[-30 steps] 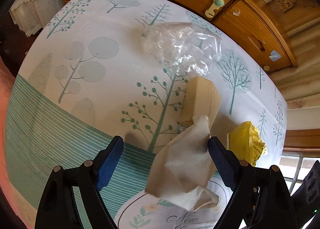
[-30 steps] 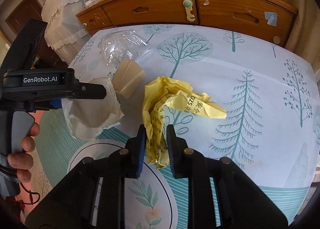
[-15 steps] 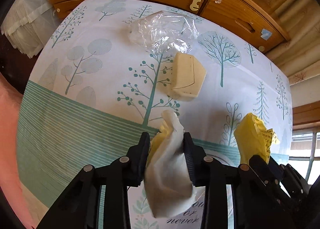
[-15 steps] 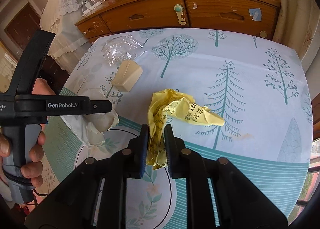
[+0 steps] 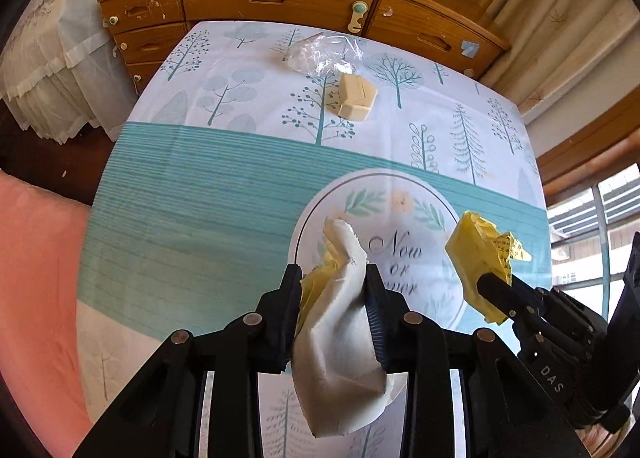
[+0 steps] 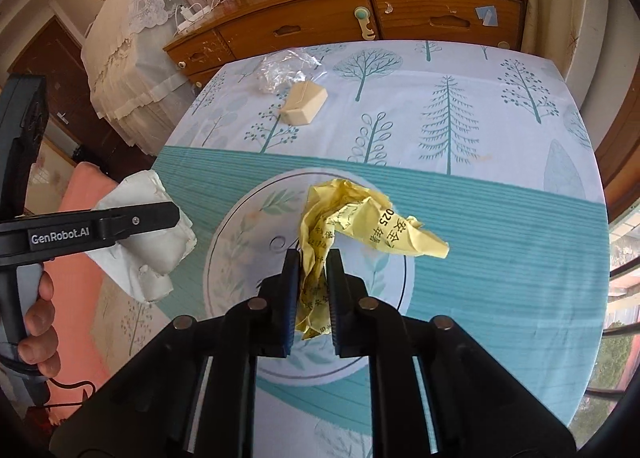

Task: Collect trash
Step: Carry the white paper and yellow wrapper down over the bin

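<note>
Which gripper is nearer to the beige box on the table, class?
Left, narrowly, as a judgement. The left gripper, its jaws shut on white tissue, and the right gripper, holding yellow paper, both hang well short of the beige box.

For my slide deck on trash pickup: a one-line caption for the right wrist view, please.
Right gripper pinches crumpled yellow paper above the tablecloth; left gripper holds white tissue.

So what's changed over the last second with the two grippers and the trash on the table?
The left gripper has closed on the white tissue and lifted it off the tablecloth. The right gripper, already clamped on the yellow paper, raised it too. The clear plastic wrap and beige box stayed put.
</note>
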